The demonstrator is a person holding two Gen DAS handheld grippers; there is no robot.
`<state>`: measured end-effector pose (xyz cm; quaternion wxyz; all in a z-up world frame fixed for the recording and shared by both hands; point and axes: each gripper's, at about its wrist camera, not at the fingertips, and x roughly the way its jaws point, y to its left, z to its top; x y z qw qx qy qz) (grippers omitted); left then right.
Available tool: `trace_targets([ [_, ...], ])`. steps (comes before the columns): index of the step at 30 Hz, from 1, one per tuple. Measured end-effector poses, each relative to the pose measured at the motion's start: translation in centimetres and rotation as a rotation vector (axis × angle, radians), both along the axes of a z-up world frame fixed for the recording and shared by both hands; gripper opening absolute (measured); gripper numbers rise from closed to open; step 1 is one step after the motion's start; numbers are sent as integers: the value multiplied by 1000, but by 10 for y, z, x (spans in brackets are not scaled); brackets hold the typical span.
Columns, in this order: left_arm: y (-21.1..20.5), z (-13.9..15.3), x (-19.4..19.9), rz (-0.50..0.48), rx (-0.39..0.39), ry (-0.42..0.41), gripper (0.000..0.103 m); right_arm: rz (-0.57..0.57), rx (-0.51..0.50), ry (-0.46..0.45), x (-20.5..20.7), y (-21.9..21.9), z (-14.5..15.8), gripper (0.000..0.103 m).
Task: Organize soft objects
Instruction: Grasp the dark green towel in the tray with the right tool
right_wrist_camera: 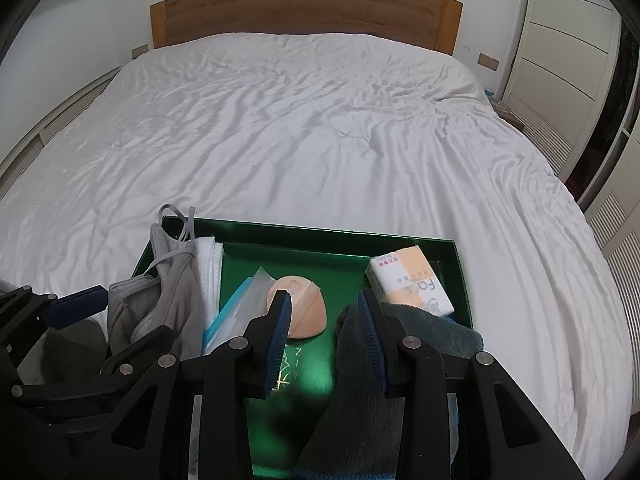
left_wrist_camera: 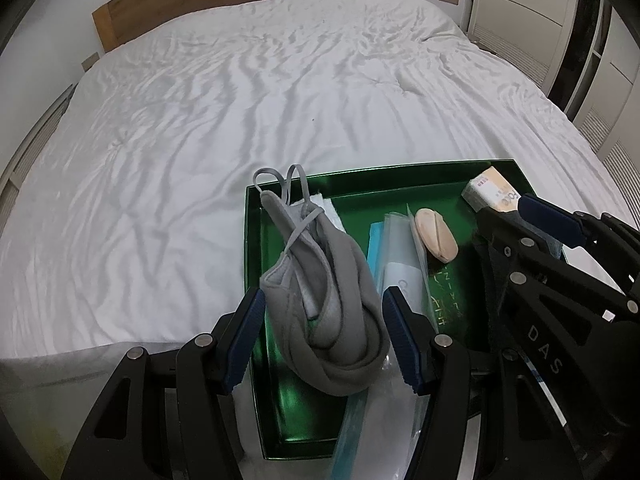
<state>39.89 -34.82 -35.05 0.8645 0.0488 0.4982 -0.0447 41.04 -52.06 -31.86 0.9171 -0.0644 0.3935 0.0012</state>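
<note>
A green tray [left_wrist_camera: 252, 240] lies on the white bed. My left gripper [left_wrist_camera: 324, 336] is shut on a grey cloth bundle [left_wrist_camera: 320, 300] with elastic straps, held over the tray's left side. The bundle fills the gap between both blue pads. My right gripper [right_wrist_camera: 326, 332] hovers over the tray's right half with a clear gap between its pads. A dark teal cloth [right_wrist_camera: 352, 380] drapes against its right finger [right_wrist_camera: 370, 336] only. Ahead of it lie a peach sponge [right_wrist_camera: 298, 308] and a tissue pack [right_wrist_camera: 408, 284]. The left view shows the right gripper [left_wrist_camera: 516, 216] by the tissue pack [left_wrist_camera: 494, 192].
A folded white towel [right_wrist_camera: 208, 268] and a clear bag with a blue edge [right_wrist_camera: 240, 308] also lie in the tray. Wrinkled white bedding [right_wrist_camera: 320, 140] stretches to a wooden headboard [right_wrist_camera: 304, 4]. White wardrobe doors [right_wrist_camera: 568, 40] stand on the right.
</note>
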Motion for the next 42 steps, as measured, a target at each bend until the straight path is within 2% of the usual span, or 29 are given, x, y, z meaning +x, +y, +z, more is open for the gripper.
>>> trace_targets([
  [6, -5, -1, -10, -19, -6, -17, 55, -2, -2, -8, -6, 1, 3, 35],
  [17, -8, -21, -23, -12, -27, -18, 55, -2, -14, -19, -13, -2, 4, 35],
  [42, -8, -22, -31, -12, -31, -68, 55, -6, -10, -36, -20, -2, 4, 35],
])
